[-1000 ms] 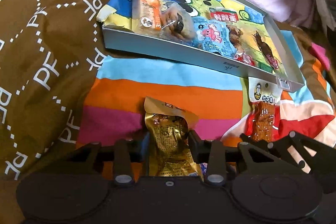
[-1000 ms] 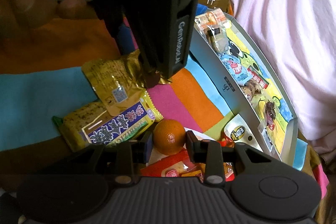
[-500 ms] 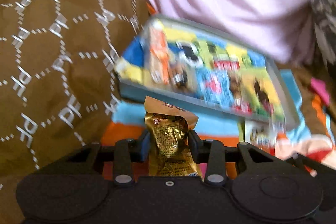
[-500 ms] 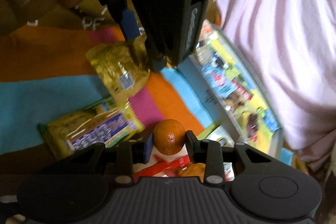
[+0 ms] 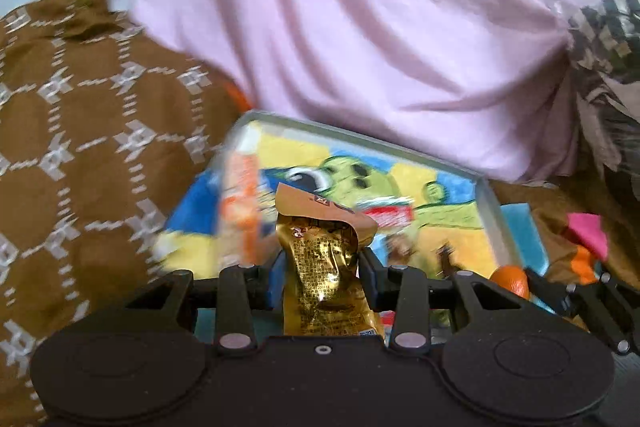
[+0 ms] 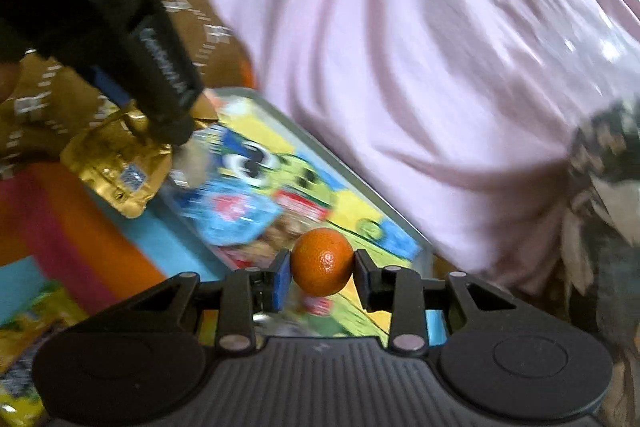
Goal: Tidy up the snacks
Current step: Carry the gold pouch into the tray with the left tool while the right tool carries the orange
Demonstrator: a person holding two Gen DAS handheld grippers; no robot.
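My left tool [image 5: 322, 261] is clenched on the gold foil snack packet [image 5: 320, 267], gripping it mid-body with its crimped top flopping forward over the near edge of the grey tray [image 5: 490, 211]. My right tool [image 6: 322, 263] is clamped on the small orange [image 6: 322, 261], one pad on each side, held above the tray's cartoon-printed floor. I judge the packet light, crinkly and slippery, so a hold across its padded middle suits it better than the thin seam. The orange looks firm but round and liable to roll once freed; I would set it down against a tray wall or beside the blue packet [image 6: 236, 215].
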